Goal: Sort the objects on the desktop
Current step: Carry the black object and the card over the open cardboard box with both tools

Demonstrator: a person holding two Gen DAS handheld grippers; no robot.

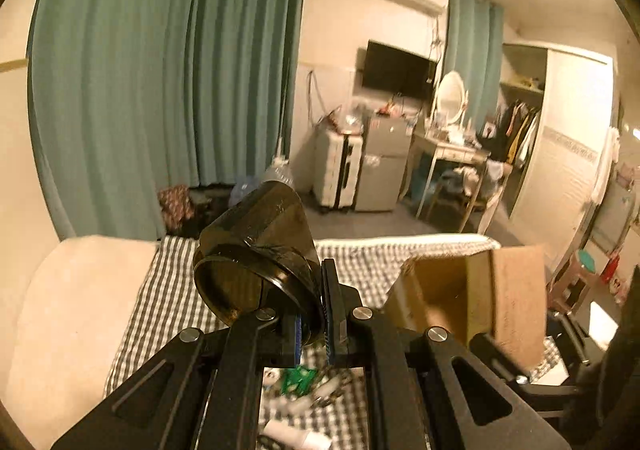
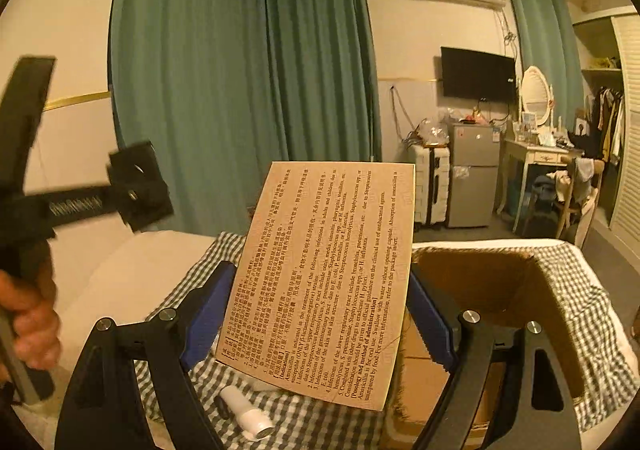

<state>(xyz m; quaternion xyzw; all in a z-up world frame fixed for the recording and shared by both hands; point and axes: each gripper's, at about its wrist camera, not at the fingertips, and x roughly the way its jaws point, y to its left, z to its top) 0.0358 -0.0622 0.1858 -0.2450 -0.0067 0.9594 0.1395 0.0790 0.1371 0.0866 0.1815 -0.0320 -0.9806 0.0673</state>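
While your left gripper (image 1: 310, 324) pinched the dark jar (image 1: 256, 250) by its rim, your right gripper (image 2: 320, 318) clamped the medicine box (image 2: 324, 286), cardboard box (image 2: 480, 278) at three o'clock.

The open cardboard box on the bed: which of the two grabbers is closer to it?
Right. The right gripper, clamping a printed medicine box, sits directly at the cardboard box. The left gripper, holding a dark jar, is further left of it.

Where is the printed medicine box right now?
Right wrist view, centre: the medicine box is clamped in the right hand-held gripper, above the checked cloth, left of the open cardboard box.
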